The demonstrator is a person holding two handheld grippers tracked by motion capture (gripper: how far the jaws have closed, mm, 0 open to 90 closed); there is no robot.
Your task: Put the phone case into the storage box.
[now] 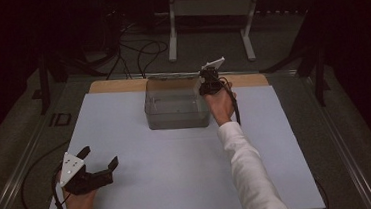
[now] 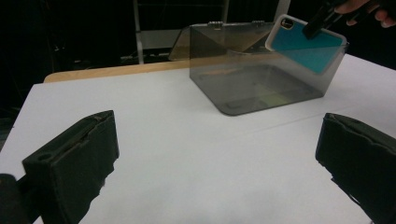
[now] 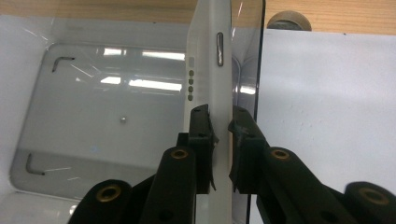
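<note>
Pinching a phone (image 3: 208,70) over the clear box (image 1: 174,116), the right gripper (image 3: 220,122) hasn't released it yet; left gripper (image 1: 97,159) fingers rest spread.

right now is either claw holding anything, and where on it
The right claw pinches a phone in a white-edged teal case by its long edge, hanging partly inside the clear box at its right wall. The left claw is open and holds nothing.

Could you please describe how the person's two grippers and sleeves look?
Both grippers, left and right, are black with two blocky jaws, a pale grey three-cornered plate on top and a dark trailing cable. Brass-coloured rings mark the right one's links. The person wears white sleeves.
</note>
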